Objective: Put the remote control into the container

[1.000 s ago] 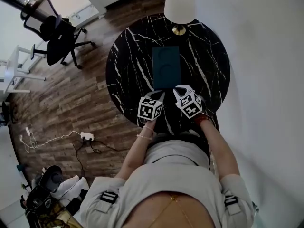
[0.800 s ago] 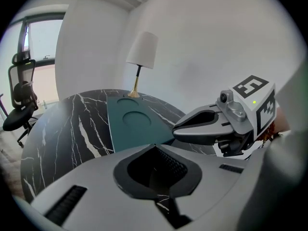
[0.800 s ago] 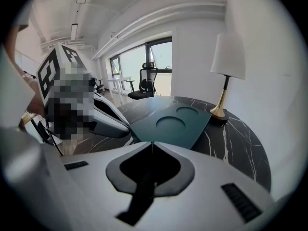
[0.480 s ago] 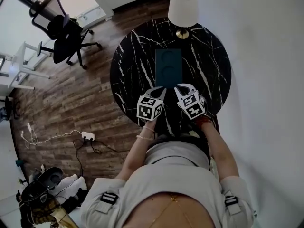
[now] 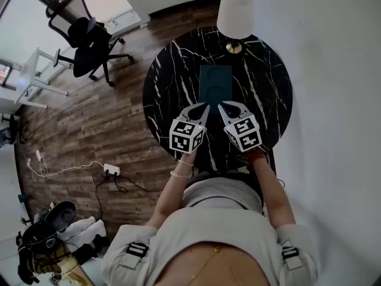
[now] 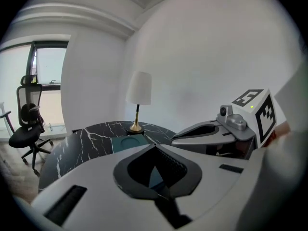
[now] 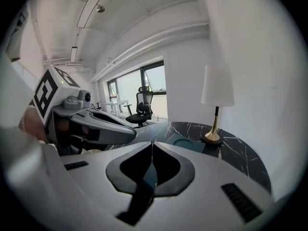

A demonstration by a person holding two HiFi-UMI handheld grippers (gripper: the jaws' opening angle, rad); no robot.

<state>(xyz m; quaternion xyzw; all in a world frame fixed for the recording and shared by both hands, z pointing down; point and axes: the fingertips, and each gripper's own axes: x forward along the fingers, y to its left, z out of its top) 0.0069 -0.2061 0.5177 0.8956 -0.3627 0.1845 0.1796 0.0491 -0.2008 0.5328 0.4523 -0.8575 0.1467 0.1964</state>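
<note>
Container, beyond left hand-held gripper (jaws closed)

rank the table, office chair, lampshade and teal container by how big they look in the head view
1. table
2. office chair
3. lampshade and teal container: about alike; the lampshade stands nearer the camera, so I leave them unranked.

This looks like an office room with a lounge corner. A black swivel office chair and white desks stand on a wood-plank floor by tall windows. Strip lights run along the ceiling. A power strip with loose cables lies on the floor. Against the plain white wall stands a round black marble counter, with a table lamp at its far edge.
</note>
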